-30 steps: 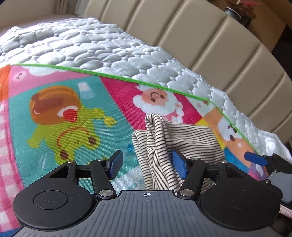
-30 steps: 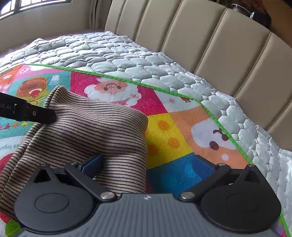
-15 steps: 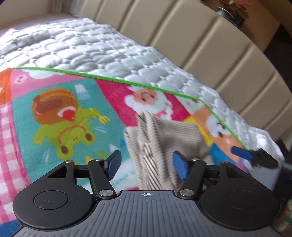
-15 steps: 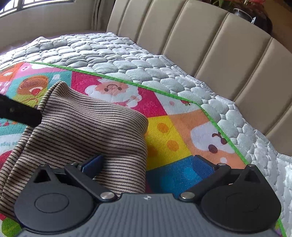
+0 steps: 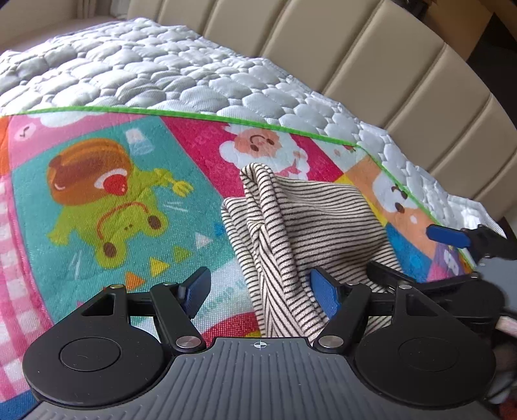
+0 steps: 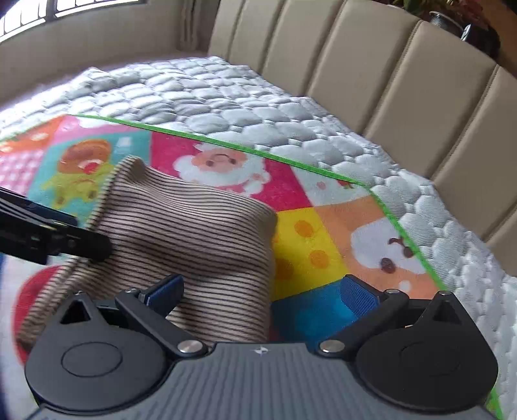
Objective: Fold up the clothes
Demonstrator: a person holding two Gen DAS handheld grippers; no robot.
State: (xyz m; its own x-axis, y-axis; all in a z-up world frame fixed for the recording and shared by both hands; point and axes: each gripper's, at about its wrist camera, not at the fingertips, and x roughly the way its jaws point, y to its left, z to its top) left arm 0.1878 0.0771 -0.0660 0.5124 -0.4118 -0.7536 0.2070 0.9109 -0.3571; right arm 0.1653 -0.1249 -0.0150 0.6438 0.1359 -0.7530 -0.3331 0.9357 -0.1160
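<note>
Striped garment (image 5: 300,226) between both grippers' spread, empty fingers (image 5: 195,287); plant (image 6: 465,16) only right view.

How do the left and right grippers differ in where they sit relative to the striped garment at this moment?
The left gripper sits at the striped garment where its folds bunch upright, while the right gripper sits at a flatter, smoother stretch. Cloth rises between the left gripper's fingers nearer its right pad, whereas on the right gripper it lies by the left pad, with colourful mat showing by the other. Both are open, neither pinching the cloth.

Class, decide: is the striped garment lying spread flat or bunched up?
Bunched up: the striped garment rises in upright folds off the colourful mat, not flat.
</note>
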